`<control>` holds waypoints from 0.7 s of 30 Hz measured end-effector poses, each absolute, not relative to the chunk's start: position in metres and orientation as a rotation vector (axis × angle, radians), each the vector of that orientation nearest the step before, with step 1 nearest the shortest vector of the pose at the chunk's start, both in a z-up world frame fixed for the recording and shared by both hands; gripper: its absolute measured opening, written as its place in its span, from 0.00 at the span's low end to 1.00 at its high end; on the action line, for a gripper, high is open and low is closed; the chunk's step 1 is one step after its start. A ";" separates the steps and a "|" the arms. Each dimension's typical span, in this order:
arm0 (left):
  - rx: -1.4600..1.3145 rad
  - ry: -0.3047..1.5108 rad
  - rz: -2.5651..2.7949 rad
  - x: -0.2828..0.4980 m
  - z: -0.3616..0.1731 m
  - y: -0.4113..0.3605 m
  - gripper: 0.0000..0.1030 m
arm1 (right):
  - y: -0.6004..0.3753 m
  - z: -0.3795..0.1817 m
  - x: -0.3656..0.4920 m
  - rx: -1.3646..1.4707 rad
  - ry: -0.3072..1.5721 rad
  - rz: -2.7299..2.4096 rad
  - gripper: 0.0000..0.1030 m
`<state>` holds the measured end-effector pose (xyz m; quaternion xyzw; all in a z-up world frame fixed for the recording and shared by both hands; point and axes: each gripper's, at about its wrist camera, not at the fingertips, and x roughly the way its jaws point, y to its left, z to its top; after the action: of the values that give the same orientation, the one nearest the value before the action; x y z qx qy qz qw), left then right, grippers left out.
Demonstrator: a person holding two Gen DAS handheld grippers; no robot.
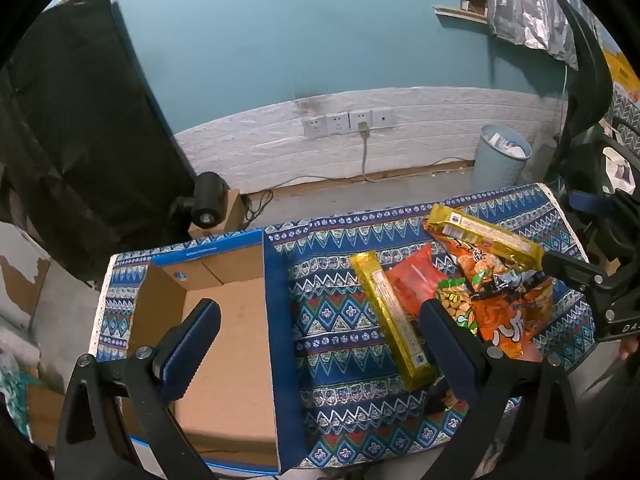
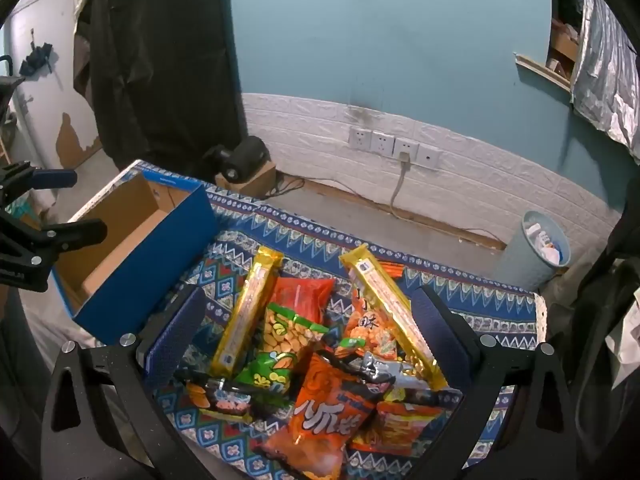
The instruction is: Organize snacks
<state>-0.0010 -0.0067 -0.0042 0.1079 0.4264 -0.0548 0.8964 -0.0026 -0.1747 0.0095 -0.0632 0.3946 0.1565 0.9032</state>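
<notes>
Snacks (image 2: 320, 344) heaped on patterned tablecloth (image 1: 340, 360) — teal wall (image 1: 280, 32) behind.

box (image 1: 224, 320): I see blue cardboard, open, empty, left on the surface
snacks (image 2: 320, 344): heaped beside it, 2 gold bars, orange and green bags
</notes>
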 end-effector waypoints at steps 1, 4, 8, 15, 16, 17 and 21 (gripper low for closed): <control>0.222 0.884 -0.116 -0.001 -0.004 -0.007 0.98 | -0.175 0.010 -0.002 -0.130 0.816 0.324 0.98; 0.221 0.882 -0.120 -0.001 -0.004 -0.006 0.98 | -0.176 0.010 -0.003 -0.129 0.813 0.325 0.98; 0.219 0.878 -0.123 -0.001 -0.003 -0.007 0.98 | -0.175 0.009 -0.003 -0.128 0.814 0.325 0.98; 0.219 0.877 -0.123 -0.002 -0.003 -0.007 0.98 | -0.175 0.009 -0.006 -0.134 0.815 0.330 0.98; 0.219 0.877 -0.124 -0.002 -0.003 -0.008 0.98 | -0.175 0.008 -0.006 -0.132 0.815 0.330 0.98; 0.218 0.876 -0.124 -0.002 -0.003 -0.008 0.98 | -0.175 0.008 -0.006 -0.132 0.815 0.330 0.98; 0.219 0.877 -0.123 -0.001 -0.003 -0.008 0.98 | -0.174 0.008 -0.007 -0.134 0.817 0.332 0.98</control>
<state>-0.0015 -0.0080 -0.0030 0.1059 0.4234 -0.0595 0.8978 -0.0070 -0.1736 0.0077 -0.0646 0.3951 0.1604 0.9022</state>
